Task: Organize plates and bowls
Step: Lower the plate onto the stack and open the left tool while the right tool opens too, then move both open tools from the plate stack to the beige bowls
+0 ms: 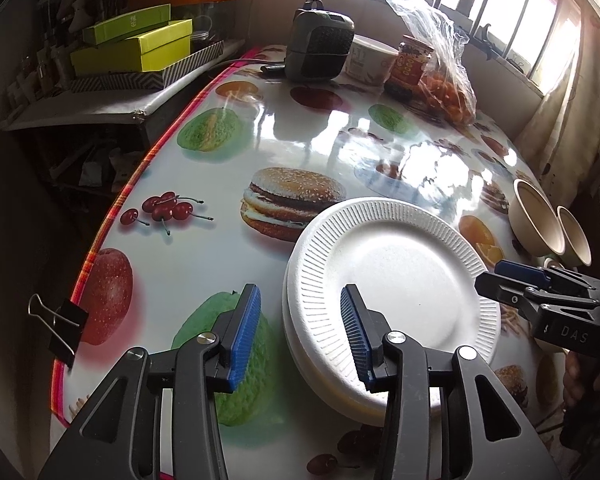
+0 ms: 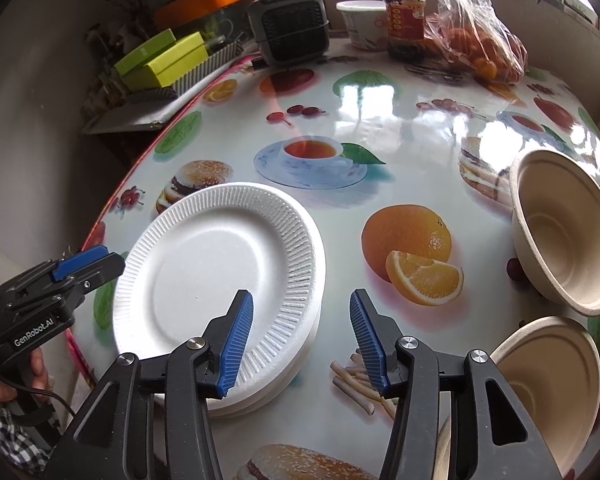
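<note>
A stack of white foam plates (image 1: 396, 280) (image 2: 216, 272) lies on the fruit-print table. Two beige bowls stand to its right: a farther one (image 1: 538, 218) (image 2: 568, 232) and a nearer one (image 1: 576, 236) (image 2: 548, 380). My left gripper (image 1: 300, 332) is open and empty, its jaws straddling the stack's left rim just above it. It also shows in the right wrist view (image 2: 86, 262) at the stack's left. My right gripper (image 2: 302, 340) is open and empty over the stack's right edge. It also shows in the left wrist view (image 1: 516, 276), beside the stack's right rim.
At the table's far end stand a dark small heater (image 1: 318, 46), a white tub (image 1: 370, 60), a red jar (image 1: 412, 66) and a plastic bag of oranges (image 1: 446, 80). A binder clip (image 1: 62, 326) grips the left table edge. Boxes (image 1: 136, 46) sit on a side shelf.
</note>
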Available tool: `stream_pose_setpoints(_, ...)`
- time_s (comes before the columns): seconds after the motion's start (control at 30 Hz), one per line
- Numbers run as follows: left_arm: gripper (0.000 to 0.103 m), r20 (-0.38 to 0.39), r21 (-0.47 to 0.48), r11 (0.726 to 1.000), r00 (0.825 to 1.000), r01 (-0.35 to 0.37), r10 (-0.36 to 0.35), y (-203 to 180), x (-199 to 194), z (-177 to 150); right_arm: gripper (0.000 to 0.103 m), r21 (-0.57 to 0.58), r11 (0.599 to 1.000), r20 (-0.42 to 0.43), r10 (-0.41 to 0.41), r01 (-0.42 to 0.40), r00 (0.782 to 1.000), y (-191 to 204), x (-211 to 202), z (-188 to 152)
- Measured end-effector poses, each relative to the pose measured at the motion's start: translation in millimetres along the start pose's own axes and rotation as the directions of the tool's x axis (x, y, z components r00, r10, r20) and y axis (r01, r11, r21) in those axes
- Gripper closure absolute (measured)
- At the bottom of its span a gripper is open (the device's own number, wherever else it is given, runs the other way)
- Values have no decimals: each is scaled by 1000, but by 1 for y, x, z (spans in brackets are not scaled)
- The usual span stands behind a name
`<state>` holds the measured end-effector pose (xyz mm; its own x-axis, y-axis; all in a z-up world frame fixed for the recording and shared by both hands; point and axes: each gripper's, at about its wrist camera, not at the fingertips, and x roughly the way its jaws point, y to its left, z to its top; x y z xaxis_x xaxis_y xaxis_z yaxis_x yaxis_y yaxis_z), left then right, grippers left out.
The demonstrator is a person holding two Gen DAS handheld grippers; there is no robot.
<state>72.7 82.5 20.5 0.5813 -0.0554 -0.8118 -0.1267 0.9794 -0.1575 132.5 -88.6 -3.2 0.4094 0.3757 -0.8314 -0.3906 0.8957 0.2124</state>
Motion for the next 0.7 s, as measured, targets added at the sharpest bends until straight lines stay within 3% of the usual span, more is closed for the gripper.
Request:
stream_pose_setpoints(0.23,59,36,21,1000,999,1,-2,-7,-6,4,51,-25,1000,38,-11,12,999,3,-8,1)
stream_pose_setpoints(0.33,50,42,25,1000,999,-6,5,-10,-7,6,51,-29,999,48,-16,18,999,3,-10,1)
stream_pose_setpoints(0.7,49,52,73,997,999,1,-5,-36,-10,12,43,-18,999,107,-47,49,993,-3,-27,-2)
